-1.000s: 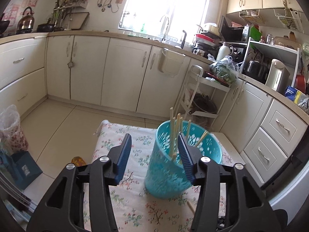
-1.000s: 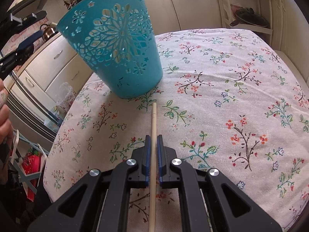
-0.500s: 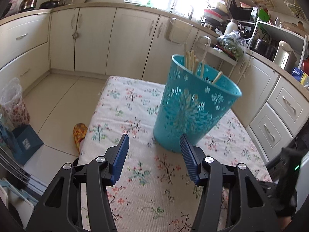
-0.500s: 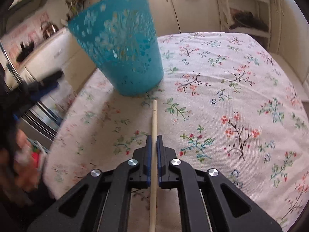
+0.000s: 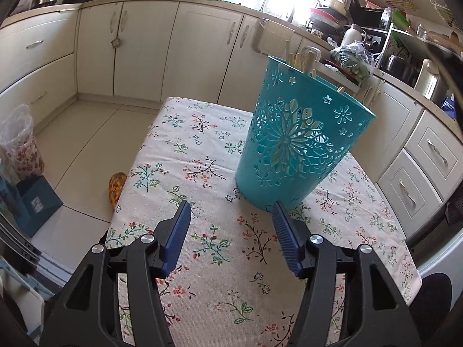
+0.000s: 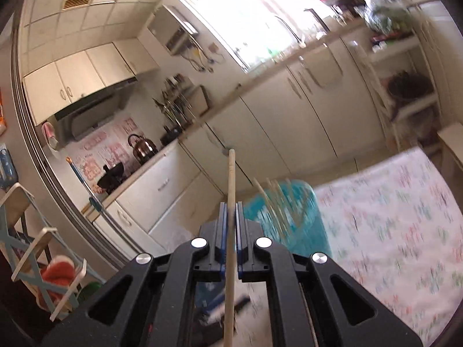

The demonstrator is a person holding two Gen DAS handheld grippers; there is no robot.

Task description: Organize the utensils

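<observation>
A teal cut-out basket (image 5: 298,147) stands on the floral tablecloth (image 5: 185,150), with several wooden chopsticks (image 5: 301,60) sticking up from it. My left gripper (image 5: 231,231) is open and empty, just in front of the basket's base. My right gripper (image 6: 231,214) is shut on a single wooden chopstick (image 6: 230,190) and holds it high in the air, pointing up and away. In the right wrist view the basket (image 6: 289,217) shows blurred below and just right of the jaws, with the cloth (image 6: 390,217) further right.
Cream cabinets (image 5: 199,52) run behind the table, with a cluttered counter and shelf rack (image 5: 358,55) to the right. A kettle (image 6: 141,147) sits on the left counter. Bags (image 5: 20,150) stand on the floor at the left. A wooden rack (image 6: 34,248) is at lower left.
My right gripper has lifted the chopstick off the cloth and swung up high, now above the basket. My left gripper dropped lower and drew back from the basket, still open.
</observation>
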